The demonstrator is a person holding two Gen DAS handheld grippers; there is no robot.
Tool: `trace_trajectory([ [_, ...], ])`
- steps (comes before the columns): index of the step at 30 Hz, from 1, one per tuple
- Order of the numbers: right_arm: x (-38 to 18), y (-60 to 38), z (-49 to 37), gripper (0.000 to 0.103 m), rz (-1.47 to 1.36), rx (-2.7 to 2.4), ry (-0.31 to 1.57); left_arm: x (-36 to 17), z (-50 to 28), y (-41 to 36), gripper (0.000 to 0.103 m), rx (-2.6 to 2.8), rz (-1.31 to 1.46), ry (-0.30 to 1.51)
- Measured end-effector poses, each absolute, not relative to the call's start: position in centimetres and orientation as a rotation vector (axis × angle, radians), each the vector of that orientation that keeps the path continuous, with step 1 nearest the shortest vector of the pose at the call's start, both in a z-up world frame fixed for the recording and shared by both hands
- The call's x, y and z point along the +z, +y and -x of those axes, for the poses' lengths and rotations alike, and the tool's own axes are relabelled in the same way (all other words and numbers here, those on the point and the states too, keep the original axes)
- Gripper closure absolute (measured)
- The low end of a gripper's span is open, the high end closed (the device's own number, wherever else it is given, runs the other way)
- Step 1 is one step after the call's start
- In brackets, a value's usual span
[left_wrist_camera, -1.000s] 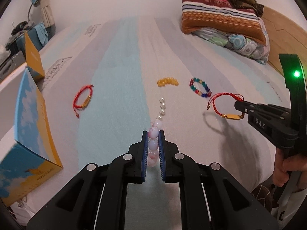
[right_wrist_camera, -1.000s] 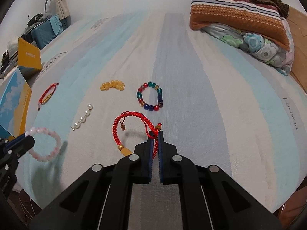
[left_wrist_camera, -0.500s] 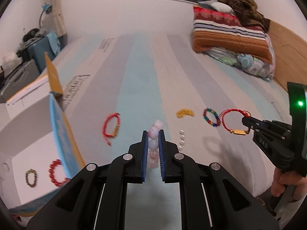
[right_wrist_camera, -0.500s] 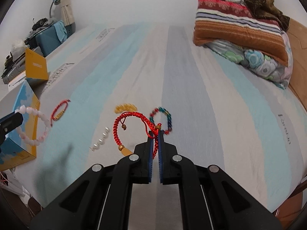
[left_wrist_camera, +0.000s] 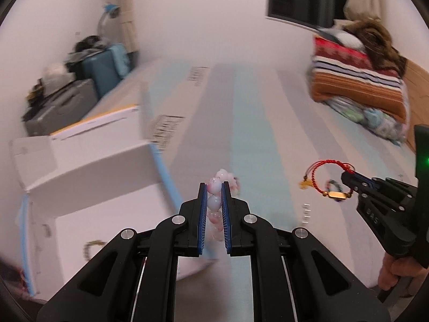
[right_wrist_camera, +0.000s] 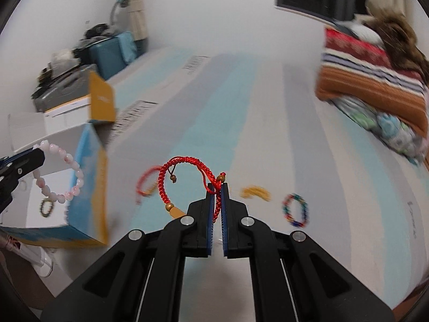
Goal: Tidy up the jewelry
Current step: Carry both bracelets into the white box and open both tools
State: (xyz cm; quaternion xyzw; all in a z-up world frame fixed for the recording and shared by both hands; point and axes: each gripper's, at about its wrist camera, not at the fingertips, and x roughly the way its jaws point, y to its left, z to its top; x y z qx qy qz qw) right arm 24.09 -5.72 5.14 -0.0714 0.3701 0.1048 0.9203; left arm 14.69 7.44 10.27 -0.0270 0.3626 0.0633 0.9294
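My left gripper [left_wrist_camera: 214, 185] is shut on a pink bead bracelet [left_wrist_camera: 214, 202] and holds it in the air at the right edge of the open white box [left_wrist_camera: 112, 214]. The bracelet also hangs from that gripper in the right wrist view [right_wrist_camera: 64, 177]. My right gripper [right_wrist_camera: 217, 186] is shut on a red cord bracelet [right_wrist_camera: 187, 171] with gold beads, held above the bed; it also shows in the left wrist view [left_wrist_camera: 327, 177]. On the striped bedsheet [right_wrist_camera: 268, 134] lie another red cord bracelet [right_wrist_camera: 146, 185], a yellow bead piece [right_wrist_camera: 256, 191] and a multicoloured bead bracelet [right_wrist_camera: 295, 209].
The box has a blue and yellow outer wall [right_wrist_camera: 88, 187] and holds a small dark bead bracelet [right_wrist_camera: 46, 207]. Pillows and folded blankets [right_wrist_camera: 375, 80] are stacked at the far right. Suitcases and clutter [right_wrist_camera: 102, 51] stand beyond the bed's far left.
Both grippers have lifted and swung left toward the box, each still holding its bracelet. The left one now reaches the box's edge. The views are motion-blurred.
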Motion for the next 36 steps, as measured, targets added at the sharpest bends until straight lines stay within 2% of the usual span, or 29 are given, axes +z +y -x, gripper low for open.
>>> trace_trajectory([
  [8,5.9,3.6,-23.5,0.099,0.205,0.331,0.748,11.4,-11.1,16.6,0.093,0.273,0.124,0.737],
  [15,5.2,12.3,-22.1,0.099,0.273,0.447,0.765,10.3,-8.3,23.3,0.093,0.403,0.183,0.772],
  [26,2.1,20.8,-22.2,0.099,0.37,0.523,0.899,4.6,-7.5,30.0,0.093,0.455,0.31,0.961],
  [36,-1.5,23.9,-23.8,0.099,0.479,0.461,1.076,-0.2,-8.7,32.2,0.093,0.461,0.365,1.13],
])
